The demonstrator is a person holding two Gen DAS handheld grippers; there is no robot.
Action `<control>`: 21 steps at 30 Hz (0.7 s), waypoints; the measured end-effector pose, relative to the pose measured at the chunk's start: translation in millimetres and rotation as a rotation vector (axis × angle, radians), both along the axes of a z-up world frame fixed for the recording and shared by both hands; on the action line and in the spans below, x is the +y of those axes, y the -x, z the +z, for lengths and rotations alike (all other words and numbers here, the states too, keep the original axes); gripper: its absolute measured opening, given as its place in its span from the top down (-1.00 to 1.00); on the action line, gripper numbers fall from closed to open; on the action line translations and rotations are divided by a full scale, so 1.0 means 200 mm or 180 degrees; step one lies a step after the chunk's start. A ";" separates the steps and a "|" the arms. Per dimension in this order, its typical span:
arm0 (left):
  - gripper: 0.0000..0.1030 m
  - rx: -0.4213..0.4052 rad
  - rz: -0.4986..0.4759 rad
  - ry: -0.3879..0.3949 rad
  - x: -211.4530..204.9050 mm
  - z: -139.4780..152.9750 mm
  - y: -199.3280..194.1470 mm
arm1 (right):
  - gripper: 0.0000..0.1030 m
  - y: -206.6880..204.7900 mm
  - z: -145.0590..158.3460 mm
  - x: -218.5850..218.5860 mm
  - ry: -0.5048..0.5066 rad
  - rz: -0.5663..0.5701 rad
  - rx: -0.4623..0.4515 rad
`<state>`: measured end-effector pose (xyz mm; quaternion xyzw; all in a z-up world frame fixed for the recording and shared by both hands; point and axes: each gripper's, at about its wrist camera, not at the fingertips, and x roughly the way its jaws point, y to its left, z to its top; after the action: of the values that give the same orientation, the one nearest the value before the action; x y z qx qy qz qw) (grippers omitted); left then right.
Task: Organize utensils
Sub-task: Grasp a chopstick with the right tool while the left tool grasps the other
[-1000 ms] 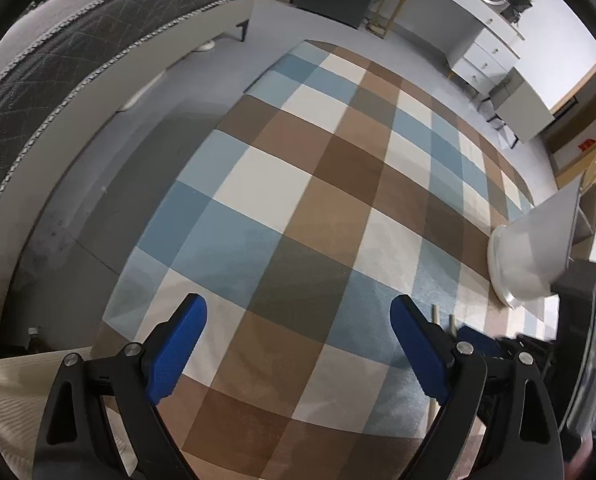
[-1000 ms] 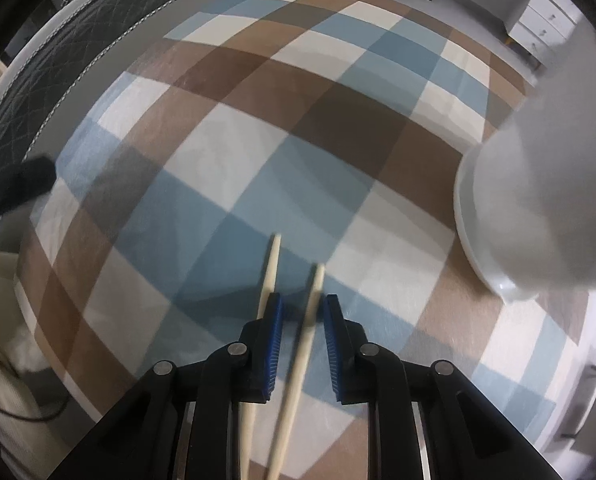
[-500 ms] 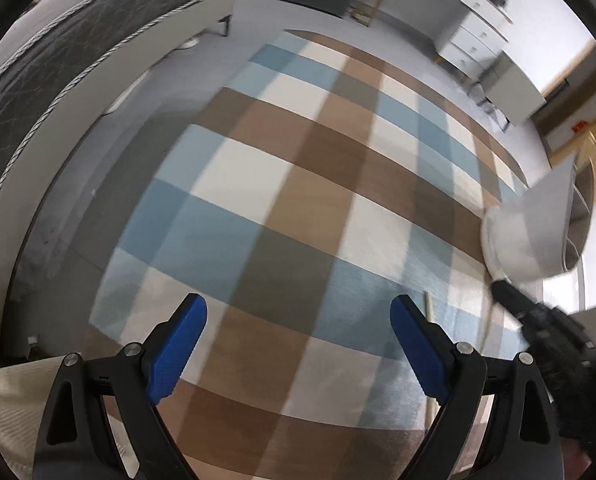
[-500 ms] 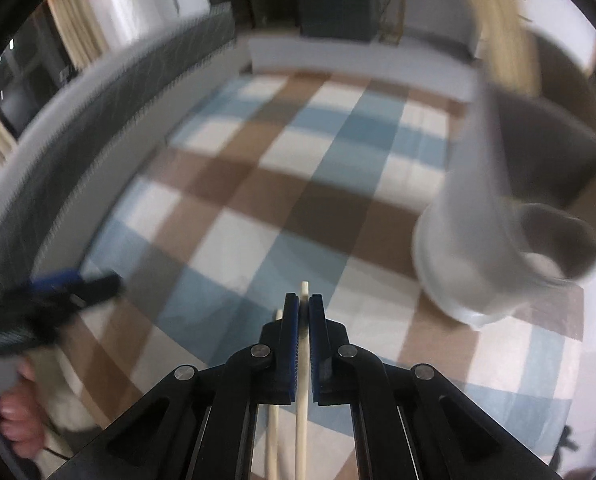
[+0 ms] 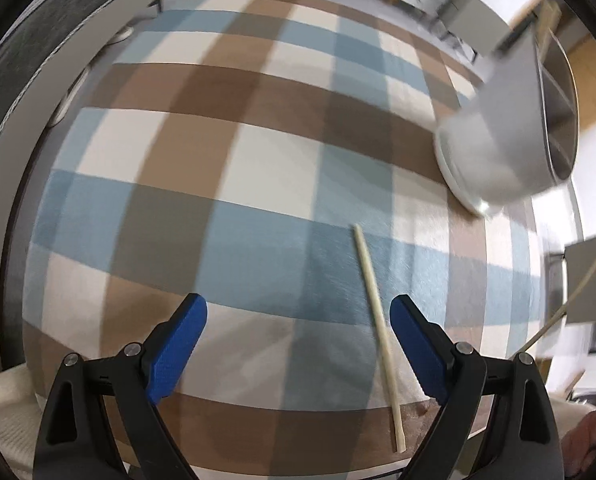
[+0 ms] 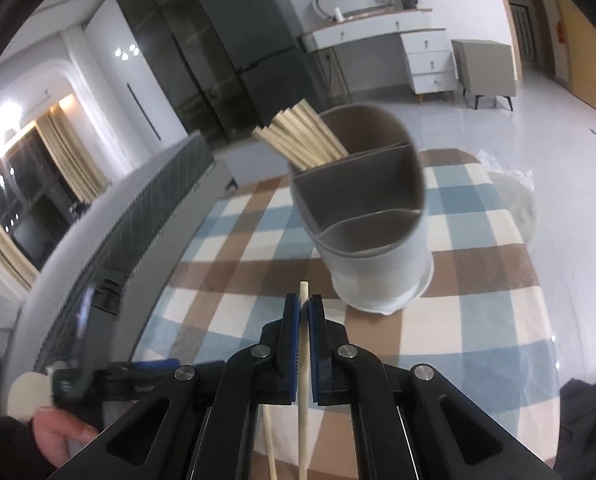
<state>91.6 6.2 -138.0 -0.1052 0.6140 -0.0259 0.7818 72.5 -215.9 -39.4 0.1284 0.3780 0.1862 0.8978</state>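
My right gripper [image 6: 303, 305] is shut on a wooden chopstick [image 6: 303, 360] and holds it lifted above the table, its tip pointing toward the grey utensil holder [image 6: 378, 248]. The holder has three compartments; several chopsticks [image 6: 298, 136] stand in the far one. A second chopstick [image 5: 376, 312] lies on the checked tablecloth [image 5: 225, 168], just inside the right finger of my left gripper [image 5: 298, 320], which is open and empty above the table's near edge. The holder also shows in the left wrist view [image 5: 506, 132] at the right.
A grey sofa [image 6: 109, 224] runs along the table's left side. A clear plastic bag [image 6: 514, 192] lies at the table's far right edge. A fridge [image 6: 257, 40] and a white drawer desk [image 6: 402, 52] stand at the back wall.
My right gripper closed on one chopstick and lifted it off the table, tilting up toward the holder. My left gripper moved right, bringing the remaining chopstick between its fingers.
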 end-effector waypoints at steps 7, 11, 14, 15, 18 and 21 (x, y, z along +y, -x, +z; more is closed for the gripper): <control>-0.59 0.0128 -0.0036 -0.0018 -0.08 -0.03 -0.04 | 0.93 0.07 0.07 -0.12 -0.0161 -0.0038 -0.0148; -0.30 0.0269 0.0042 -0.0099 -0.11 -0.07 -0.07 | 0.93 0.10 0.10 -0.14 -0.0179 -0.0023 -0.0233; -0.12 0.0292 0.0023 -0.0231 -0.16 -0.07 -0.09 | 0.93 0.11 0.09 -0.14 -0.0173 -0.0015 -0.0239; -0.02 0.0302 0.0002 -0.0276 -0.17 -0.07 -0.10 | 0.93 0.11 0.09 -0.14 -0.0189 -0.0007 -0.0240; 0.35 0.0341 -0.0040 -0.0415 -0.23 -0.07 -0.11 | 0.93 0.11 0.10 -0.14 -0.0188 -0.0011 -0.0261; 0.76 0.0400 -0.0034 -0.0562 -0.28 -0.07 -0.12 | 0.93 0.10 0.12 -0.15 -0.0213 -0.0020 -0.0269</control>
<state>116.4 -49.7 -152.0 -0.0341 0.6622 0.0308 0.7479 51.5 -246.4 -16.3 0.1516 0.3329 0.2011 0.9087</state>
